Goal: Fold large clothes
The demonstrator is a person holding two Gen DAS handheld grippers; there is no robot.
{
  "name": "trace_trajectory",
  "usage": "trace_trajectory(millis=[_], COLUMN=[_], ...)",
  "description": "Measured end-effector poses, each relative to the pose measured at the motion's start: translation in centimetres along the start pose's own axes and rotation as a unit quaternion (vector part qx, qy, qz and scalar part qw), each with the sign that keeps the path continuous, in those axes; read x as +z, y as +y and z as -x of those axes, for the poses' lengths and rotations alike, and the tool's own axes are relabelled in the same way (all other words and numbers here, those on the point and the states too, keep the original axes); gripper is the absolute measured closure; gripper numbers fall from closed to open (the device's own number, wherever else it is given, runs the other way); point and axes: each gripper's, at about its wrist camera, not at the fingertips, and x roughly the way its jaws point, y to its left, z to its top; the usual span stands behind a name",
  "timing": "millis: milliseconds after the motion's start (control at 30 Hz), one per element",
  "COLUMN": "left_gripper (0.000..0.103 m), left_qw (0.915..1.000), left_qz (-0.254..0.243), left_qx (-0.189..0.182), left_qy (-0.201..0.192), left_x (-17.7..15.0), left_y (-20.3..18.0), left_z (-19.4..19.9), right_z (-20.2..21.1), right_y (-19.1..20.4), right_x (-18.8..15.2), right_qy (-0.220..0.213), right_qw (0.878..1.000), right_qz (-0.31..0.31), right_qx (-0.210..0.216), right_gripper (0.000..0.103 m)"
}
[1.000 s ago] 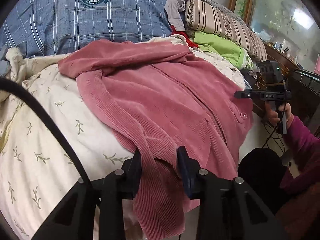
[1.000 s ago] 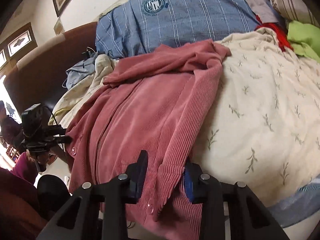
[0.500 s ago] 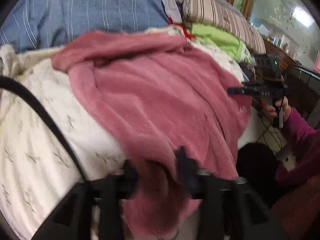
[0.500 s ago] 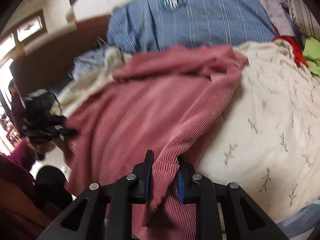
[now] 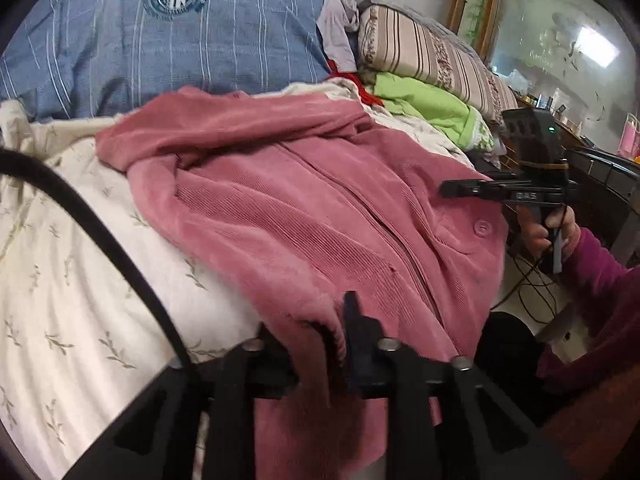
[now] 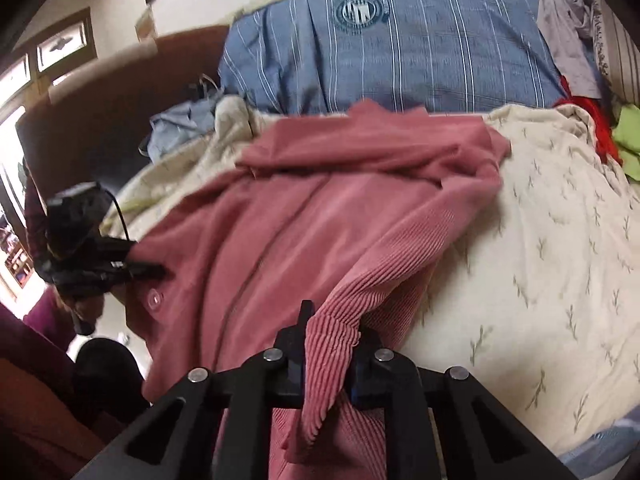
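Pink cardigan (image 5: 304, 208) hem pinched in both tools.

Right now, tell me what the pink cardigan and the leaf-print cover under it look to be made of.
Pink cardigan: soft ribbed fabric, corduroy or a ribbed knit, matte; fine parallel ridges show along hem and front.
Leaf-print cover: cream woven cloth, probably cotton, matte and padded-looking; it puffs and creases softly.

Blue plaid pillow (image 5: 168, 36); striped bolster (image 5: 432, 60); mirror (image 5: 560, 40).

Ribbed matt corduroy cloth on pink cardigan (image 5: 304, 200); smooth printed cotton on cream quilt (image 5: 72, 280); matt black plastic on left gripper (image 5: 316, 344).
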Motion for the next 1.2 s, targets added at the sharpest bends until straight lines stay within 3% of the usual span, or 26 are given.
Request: trace_trajectory(millis=[100,167,267,400,500,667,933,1100,1200], left_gripper=[0.075,0.085,0.09,0.088,0.091,0.093,0.094,0.094,0.094], left_qw=[1.0,1.0,0.9999,0.9998,0.9997,0.9981,0.9929,0.9864,0.9778], left_qz=[0.0,-0.002,-0.001,0.016,0.023,0.007,0.022,0.097,0.157], left_qx=[-0.001,0.005,0.005,-0.01,-0.007,-0.013,-0.01,-0.013,0.013], left_qy=[-0.003,-0.008,-0.01,-0.001,-0.002,-0.06,-0.116,-0.132,-0.138], left_x=[0.0,-0.1,0.4,0.8,1.2,3.5,10.1,16.0,18.7], left_y=[-0.1,-0.1,0.1,0.2,0.2,-0.4,1.6,7.0,11.6], left_z=[-0.4,-0.3,-0.3,-0.8,-0.8,1.9,4.3,4.6,3.8], right_z=[-1.1,-1.7,-2.0,-1.8,-0.7,1.5,3.4,2.9,1.1], right_y=[-0.5,-0.7,-0.7,-0.9,-0.9,-1.4,-4.0,-7.7,-11.4], right_x=[-0.4,-0.9,-1.4,-1.4,-0.9,0.7,5.2,10.7,14.4], right_qy=[0.037,0.06,0.054,0.047,0.027,-0.021,-0.104,-0.155,-0.168], right_qw=[0.999,0.998,0.998,0.998,0.999,0.997,0.987,0.972,0.959], right_qz=[-0.018,-0.028,-0.031,-0.036,-0.044,-0.065,-0.103,-0.153,-0.21], right_qx=[-0.011,-0.01,-0.011,-0.008,-0.001,0.022,0.063,0.085,0.094], right_gripper=[0.084,0.081,0.078,0.087,0.091,0.092,0.092,0.092,0.093])
